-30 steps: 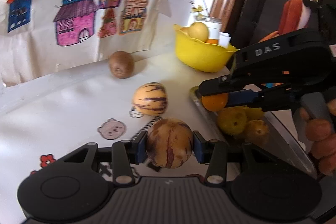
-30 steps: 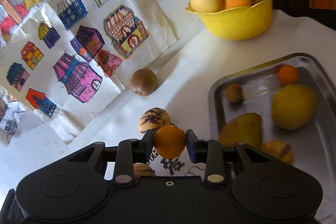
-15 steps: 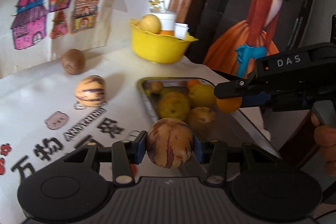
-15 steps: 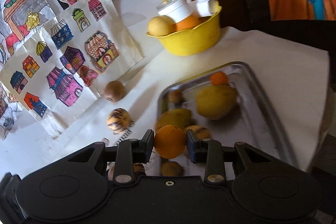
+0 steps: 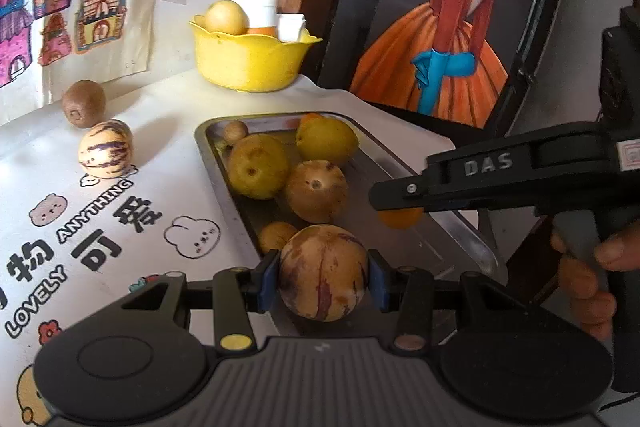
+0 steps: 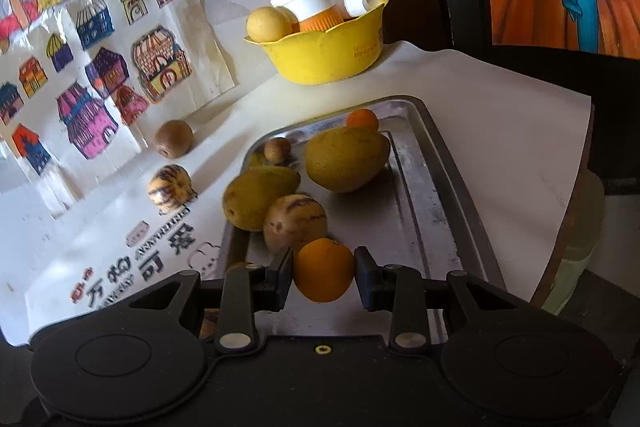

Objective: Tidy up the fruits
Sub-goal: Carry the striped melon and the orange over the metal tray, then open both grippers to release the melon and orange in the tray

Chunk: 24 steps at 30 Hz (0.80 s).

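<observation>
Now both tools hang over the shallow steel tray (image 6: pixel 452 187): left tool (image 5: pixel 323 273) grips a purple-streaked tan melon (image 5: pixel 322 271), right tool (image 6: pixel 323 270) a small orange (image 6: pixel 323 269); lower each onto bare metal before releasing, clear of resting fruit

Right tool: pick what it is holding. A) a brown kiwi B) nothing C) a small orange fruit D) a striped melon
C: the right tool is clamped on a small orange fruit above the metal tray, while the striped melon sits in the left tool and the brown kiwi lies on the table.
</observation>
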Each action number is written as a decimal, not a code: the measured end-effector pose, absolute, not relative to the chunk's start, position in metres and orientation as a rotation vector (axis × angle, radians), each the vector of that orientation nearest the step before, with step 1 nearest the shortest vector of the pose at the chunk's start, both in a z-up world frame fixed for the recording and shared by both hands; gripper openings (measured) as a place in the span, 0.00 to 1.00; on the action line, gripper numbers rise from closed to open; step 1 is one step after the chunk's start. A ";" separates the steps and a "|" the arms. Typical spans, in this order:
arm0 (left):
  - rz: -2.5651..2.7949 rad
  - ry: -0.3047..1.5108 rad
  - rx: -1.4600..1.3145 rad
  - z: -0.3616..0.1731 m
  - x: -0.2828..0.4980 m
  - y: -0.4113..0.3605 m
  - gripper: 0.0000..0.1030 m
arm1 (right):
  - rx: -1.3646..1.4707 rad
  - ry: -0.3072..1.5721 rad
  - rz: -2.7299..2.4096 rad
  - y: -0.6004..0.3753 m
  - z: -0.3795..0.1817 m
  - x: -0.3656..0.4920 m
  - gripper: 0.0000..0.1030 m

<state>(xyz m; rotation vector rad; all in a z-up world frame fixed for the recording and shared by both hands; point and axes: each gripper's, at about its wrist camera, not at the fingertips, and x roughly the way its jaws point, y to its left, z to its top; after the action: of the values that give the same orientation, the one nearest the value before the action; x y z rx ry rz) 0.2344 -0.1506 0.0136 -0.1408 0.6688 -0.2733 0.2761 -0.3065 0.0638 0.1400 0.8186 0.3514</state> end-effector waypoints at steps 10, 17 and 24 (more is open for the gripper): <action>-0.276 0.697 -0.103 0.007 0.237 -0.160 0.48 | 0.099 0.822 0.352 -0.307 0.048 0.281 0.34; -0.280 0.697 -0.081 0.002 0.240 -0.165 0.48 | 0.096 0.839 0.340 -0.312 0.039 0.282 0.34; -0.273 0.692 -0.074 0.002 0.238 -0.167 0.50 | 0.101 0.843 0.347 -0.314 0.039 0.283 0.35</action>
<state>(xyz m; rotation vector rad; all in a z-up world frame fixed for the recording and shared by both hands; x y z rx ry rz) 0.2377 -0.1665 0.0016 -0.0741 0.6925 -0.2728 0.2828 -0.3136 0.0393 0.1015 0.8432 0.3470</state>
